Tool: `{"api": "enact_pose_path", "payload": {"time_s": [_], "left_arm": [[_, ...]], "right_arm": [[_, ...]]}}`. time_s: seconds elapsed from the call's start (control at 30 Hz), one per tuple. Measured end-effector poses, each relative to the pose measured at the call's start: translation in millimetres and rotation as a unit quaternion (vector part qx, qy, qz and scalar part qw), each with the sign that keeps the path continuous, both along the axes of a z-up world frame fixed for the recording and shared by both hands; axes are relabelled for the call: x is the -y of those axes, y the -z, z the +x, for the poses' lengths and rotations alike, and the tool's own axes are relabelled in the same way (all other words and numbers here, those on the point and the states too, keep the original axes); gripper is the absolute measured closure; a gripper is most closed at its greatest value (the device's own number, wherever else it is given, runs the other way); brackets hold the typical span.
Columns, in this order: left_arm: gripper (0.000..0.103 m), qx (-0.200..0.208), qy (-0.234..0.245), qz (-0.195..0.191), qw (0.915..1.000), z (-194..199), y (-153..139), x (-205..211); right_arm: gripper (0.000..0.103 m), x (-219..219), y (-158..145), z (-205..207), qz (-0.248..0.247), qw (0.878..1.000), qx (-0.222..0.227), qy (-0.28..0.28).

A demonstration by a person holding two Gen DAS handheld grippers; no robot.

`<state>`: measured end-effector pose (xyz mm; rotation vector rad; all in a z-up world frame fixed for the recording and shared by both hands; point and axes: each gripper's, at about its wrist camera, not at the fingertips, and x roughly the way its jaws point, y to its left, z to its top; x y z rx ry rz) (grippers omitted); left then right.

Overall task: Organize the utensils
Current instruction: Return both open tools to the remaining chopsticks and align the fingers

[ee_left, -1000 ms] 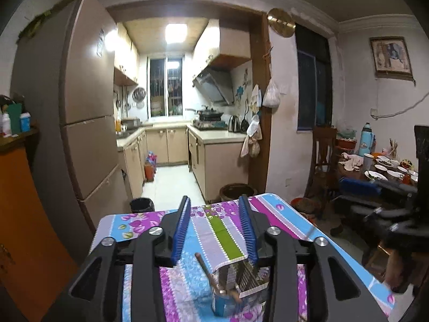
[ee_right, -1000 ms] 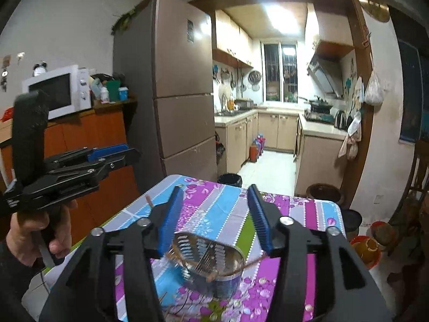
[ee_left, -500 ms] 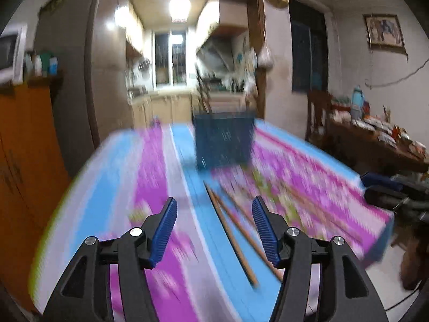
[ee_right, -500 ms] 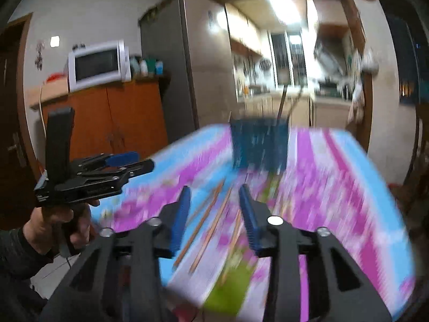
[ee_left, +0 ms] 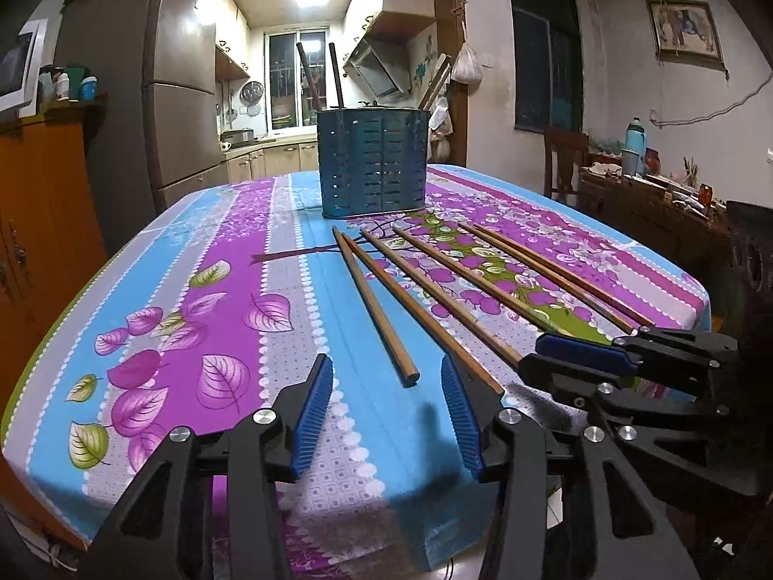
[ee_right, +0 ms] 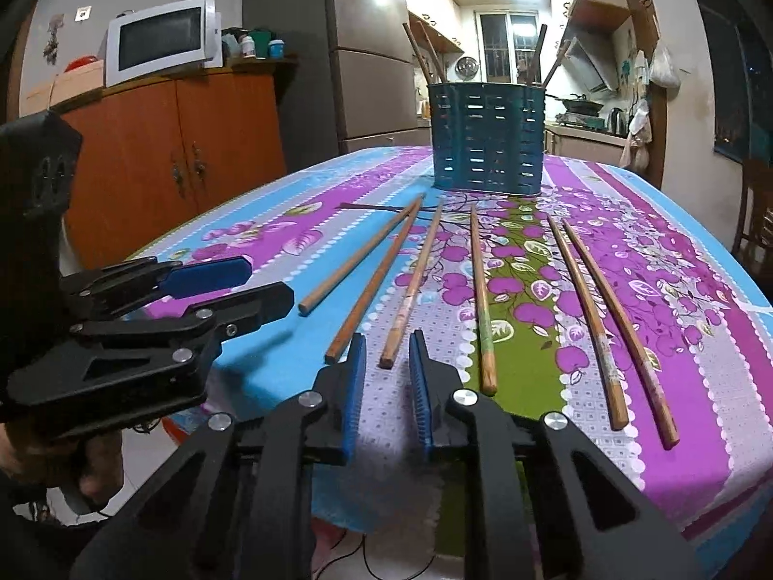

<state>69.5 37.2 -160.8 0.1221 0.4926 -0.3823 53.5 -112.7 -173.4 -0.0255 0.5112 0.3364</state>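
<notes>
Chopsticks [ee_right: 408,285], six of them, lie loose on the flowered tablecloth [ee_right: 676,290], fanned out side by side with their long axes running away from both tools toward the blue holder [ee_right: 488,140] at the far end, butt ends nearest us. That holder already has a few sticks standing in it.

Right gripper [ee_right: 385,377] sits low at the table's near edge, and the third stick from the left points almost straight at the gap between its fingers, its butt end just ahead of the tips. The jaws have just been closing and now stand narrow, blue pads parallel, with nothing between them. Empty, then.

Left gripper [ee_left: 386,408] is alongside, jaws at a middling width after a quick widen-and-narrow, also holding nothing. The leftmost stick [ee_left: 374,307] ends just ahead of its gap, a touch left of centre.

So each hand has its own stick lying end-on in front of it. My read is that a straight push forward along the stick's axis would put a butt end between the pads. The right one looks too narrow for comfort and may need to reopen first.
</notes>
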Motion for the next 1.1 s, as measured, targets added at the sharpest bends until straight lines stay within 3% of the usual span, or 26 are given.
{"api": "enact_pose_path", "payload": {"time_s": [0.23, 0.33, 0.57, 1.1], "left_arm": [[0.057, 0.013, 0.023, -0.004, 0.9996, -13.9, -1.5, 14.1], [0.063, 0.017, 0.038, -0.004, 0.9991, -24.2, -2.3, 26.6], [0.078, 0.001, 0.006, 0.005, 1.0000, -19.3, 11.8, 48.7], [0.078, 0.028, -0.056, 0.021, 0.9978, -20.4, 20.1, 68.3]], "right_arm": [[0.088, 26.0, -34.6, -21.4, 0.013, 0.998, 0.060, 0.024], [0.088, 42.9, -40.0, -24.1, 0.014, 0.997, 0.064, 0.042], [0.087, 68.9, -37.3, -31.4, 0.013, 0.997, 0.058, 0.057], [0.087, 61.4, -8.7, -15.1, 0.031, 0.999, 0.017, -0.014]]}}
